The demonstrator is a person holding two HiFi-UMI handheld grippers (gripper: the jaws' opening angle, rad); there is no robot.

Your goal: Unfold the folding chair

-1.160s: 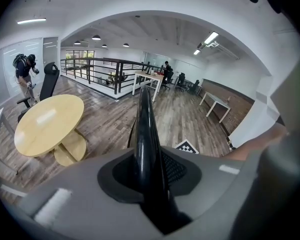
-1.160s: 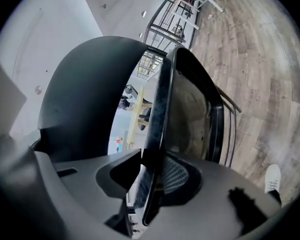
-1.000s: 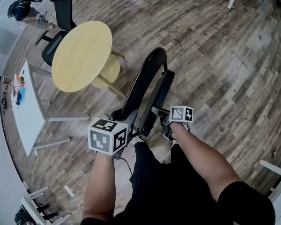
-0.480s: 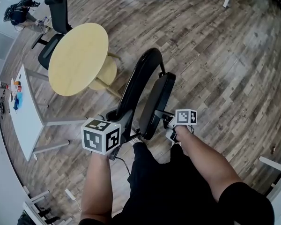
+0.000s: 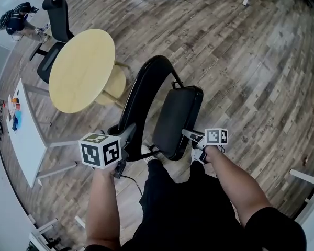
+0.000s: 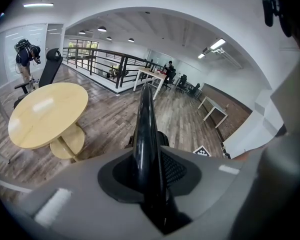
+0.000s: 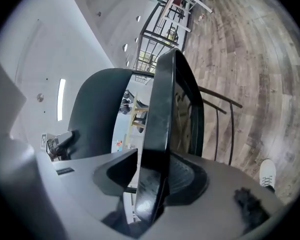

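Observation:
The black folding chair stands on the wood floor in front of me, partly opened. Its curved tube frame (image 5: 141, 88) rises at the left and the padded seat (image 5: 178, 119) has swung out to the right. My left gripper (image 5: 126, 140) is shut on the frame tube (image 6: 144, 134), which runs straight up between its jaws in the left gripper view. My right gripper (image 5: 191, 136) has the seat's front edge (image 7: 160, 134) between its jaws, which are opening; the pads still touch the edge.
A round yellow table (image 5: 81, 69) stands just left of the chair, with a black office chair (image 5: 55, 14) behind it. A white desk (image 5: 26, 140) runs along the left edge. My own legs and a white shoe (image 7: 266, 174) are right below the chair.
The seat has swung away from the frame toward the right, widening the gap between them. My left gripper has drifted left and lower with the frame; my right has moved right and lower with the seat.

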